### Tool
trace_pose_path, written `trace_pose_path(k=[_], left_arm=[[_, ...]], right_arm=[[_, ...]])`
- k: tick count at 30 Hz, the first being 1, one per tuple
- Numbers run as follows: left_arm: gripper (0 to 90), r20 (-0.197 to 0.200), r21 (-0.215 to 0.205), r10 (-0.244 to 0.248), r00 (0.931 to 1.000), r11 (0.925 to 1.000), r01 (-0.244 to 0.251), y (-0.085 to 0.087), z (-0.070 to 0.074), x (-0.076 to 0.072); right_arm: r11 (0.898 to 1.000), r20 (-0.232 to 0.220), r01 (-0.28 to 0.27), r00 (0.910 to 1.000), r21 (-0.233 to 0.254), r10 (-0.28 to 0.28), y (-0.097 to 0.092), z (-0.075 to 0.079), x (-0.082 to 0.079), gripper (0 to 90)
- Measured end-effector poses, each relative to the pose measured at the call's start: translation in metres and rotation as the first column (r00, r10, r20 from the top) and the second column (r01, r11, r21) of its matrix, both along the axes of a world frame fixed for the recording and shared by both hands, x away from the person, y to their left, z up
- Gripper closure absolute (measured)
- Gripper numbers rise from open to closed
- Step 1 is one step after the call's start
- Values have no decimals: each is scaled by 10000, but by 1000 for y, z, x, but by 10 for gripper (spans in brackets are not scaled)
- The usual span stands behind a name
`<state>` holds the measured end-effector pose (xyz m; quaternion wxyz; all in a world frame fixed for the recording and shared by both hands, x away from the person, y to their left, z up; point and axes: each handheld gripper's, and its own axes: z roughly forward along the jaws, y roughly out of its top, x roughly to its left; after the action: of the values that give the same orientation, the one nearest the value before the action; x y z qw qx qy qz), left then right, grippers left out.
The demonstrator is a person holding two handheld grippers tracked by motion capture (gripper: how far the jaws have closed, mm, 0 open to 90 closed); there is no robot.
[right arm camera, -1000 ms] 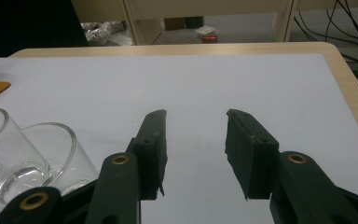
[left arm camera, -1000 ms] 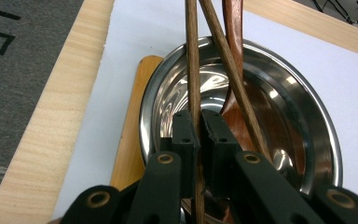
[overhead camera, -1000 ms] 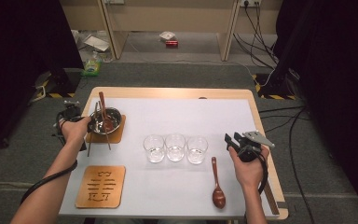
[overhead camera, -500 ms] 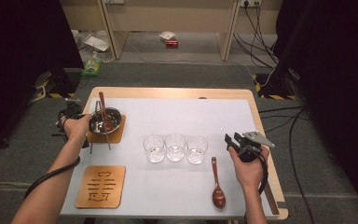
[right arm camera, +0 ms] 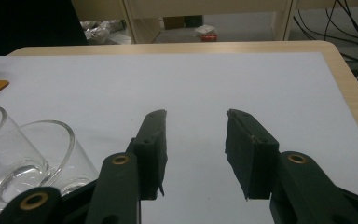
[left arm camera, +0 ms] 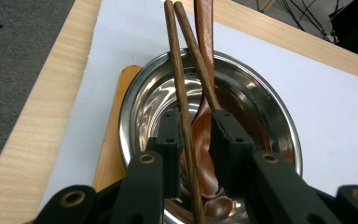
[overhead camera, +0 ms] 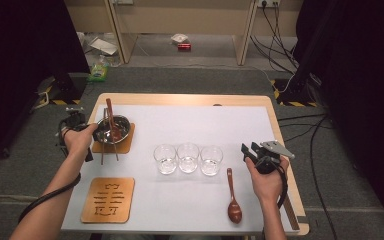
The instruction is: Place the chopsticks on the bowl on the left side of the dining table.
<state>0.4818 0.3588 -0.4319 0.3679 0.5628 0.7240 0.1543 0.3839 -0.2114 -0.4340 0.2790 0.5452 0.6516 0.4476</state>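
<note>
With the chopsticks [left arm camera: 186, 107] laid across the steel bowl [left arm camera: 261, 107] beside its spoon [left arm camera: 204, 140], the left gripper [left arm camera: 193, 140], jaws just opening and now spread around them, should be withdrawn straight back, while the right gripper [right arm camera: 193, 149] is held open.

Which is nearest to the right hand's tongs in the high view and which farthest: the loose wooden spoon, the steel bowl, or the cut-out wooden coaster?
From the right tongs:
1. Dark wooden spoon, lying on the white mat just beside the right hand, towards the table's near edge.
2. Light wooden coaster with cut-out slots, across the table at the near left.
3. Round steel bowl, at the far left on its own coaster.
</note>
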Motion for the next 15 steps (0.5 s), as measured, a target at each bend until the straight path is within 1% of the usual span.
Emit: trace_pose_path(k=[1,2,3,4,5,6,8,10,11,12,13,14,15], left_arm=[[733,9,-39,-62,10000,10000,62,1,1,-2],[734,27,8,-196,9998,9998,196,2,2,-5],[740,67,-24,-230,9997,9997,231,2,3,-7],[748,48,92,-373,9993,9993,373,4,5,-10],[760,99,78,-422,9991,9991,421,4,6,-13],[771,111,187,-582,9982,9981,580,6,7,-16],[800,43,285,-824,9966,9962,823,9,8,-23],[820,-51,362,-979,9952,9945,981,12,8,-30],[826,-172,382,-1096,9938,9932,1102,14,8,-34],[834,-152,486,-1131,9935,9923,1138,14,7,-37],[839,-207,449,-1244,9920,9911,1252,15,7,-40],[842,-207,449,-1244,9920,9911,1252,15,7,-40],[844,-293,494,-1395,9898,9888,1408,16,6,-46]], right_arm=[[10000,-9,-3,10000,-11,3,0,0,0,586],[10000,1,4,10000,-2,-4,0,0,0,586],[10000,70,-34,10000,85,34,0,0,0,586],[10000,68,-41,10000,62,41,0,0,0,586],[10000,92,-65,9999,32,64,0,0,1,586],[10000,87,-63,9999,32,63,0,0,1,586],[9999,138,-22,9999,134,21,0,0,0,586],[10000,111,20,9999,74,-20,-2,1,0,586],[10000,45,71,10000,24,-71,-3,1,-1,586],[10000,121,34,9999,67,-35,-3,1,0,586],[9998,134,83,9999,179,-85,-3,1,0,586],[9999,98,83,9999,136,-85,-3,1,-1,586],[9999,129,86,9999,124,-88,-3,2,-1,586]])
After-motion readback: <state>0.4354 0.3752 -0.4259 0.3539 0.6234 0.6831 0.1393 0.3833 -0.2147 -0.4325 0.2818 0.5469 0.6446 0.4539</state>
